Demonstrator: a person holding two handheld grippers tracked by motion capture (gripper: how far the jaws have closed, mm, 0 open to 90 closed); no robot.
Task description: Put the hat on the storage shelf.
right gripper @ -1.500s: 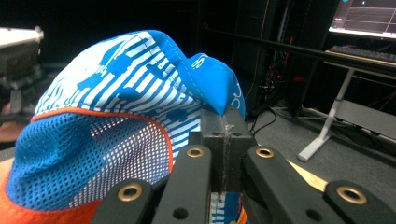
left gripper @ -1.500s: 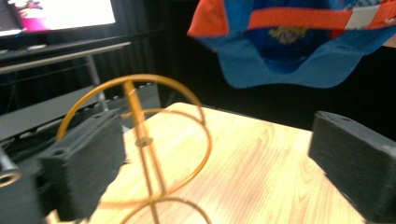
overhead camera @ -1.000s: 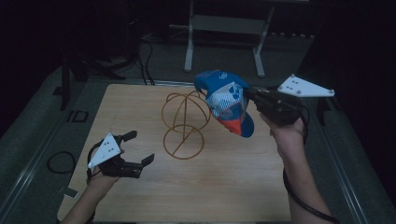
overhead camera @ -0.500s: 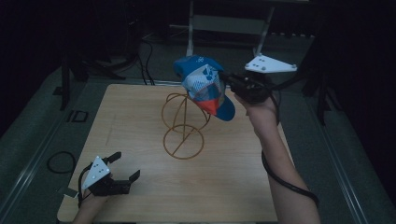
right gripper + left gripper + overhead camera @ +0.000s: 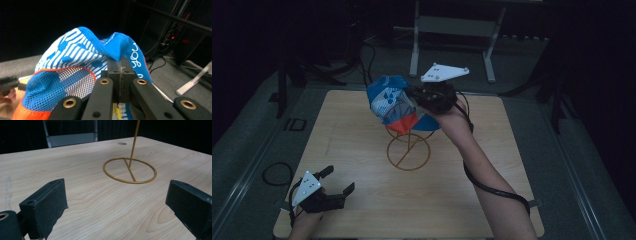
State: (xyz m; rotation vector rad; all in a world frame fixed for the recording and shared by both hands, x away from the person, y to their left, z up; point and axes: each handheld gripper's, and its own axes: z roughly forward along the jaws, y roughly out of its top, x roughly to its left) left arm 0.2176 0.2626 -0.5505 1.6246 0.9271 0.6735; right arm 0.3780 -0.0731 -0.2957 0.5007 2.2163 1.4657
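- Down at the near left corner of the wooden table [image 5: 352, 150], the left gripper [image 5: 332, 192] rests low in the person's left hand [image 5: 304, 222], its grey three-cornered plate facing up and a cable looping off onto the grey floor beside the table.
- Its jaws are spread wide with nothing between them; in the left gripper view the left gripper [image 5: 117, 202] frames bare wood grain, with one black pad at each side of the picture.
- Ahead of those jaws stands the gold wire stand [image 5: 130, 170], a flat ring base crossed by a bar with a thin stem rising from it.
- From above, the wire stand [image 5: 408, 152] sits near the middle of the table, well apart from the left gripper.
- Over the top of the stand hangs the cap [image 5: 391, 102], blue and white striped with an orange-edged mesh part; whether it touches the wire I cannot tell.
- To the right of the cap, the right gripper [image 5: 419, 95] is held up off the table, the forearm reaching in from the bottom right with a cable wound round it.
- In the right gripper view the right gripper [image 5: 120, 67] has its jaws pressed together, pinching a blue fold of the cap [image 5: 75, 65], which bunches up over the tips.
- Beyond the table, a grey metal frame [image 5: 452, 30] stands in the dark.
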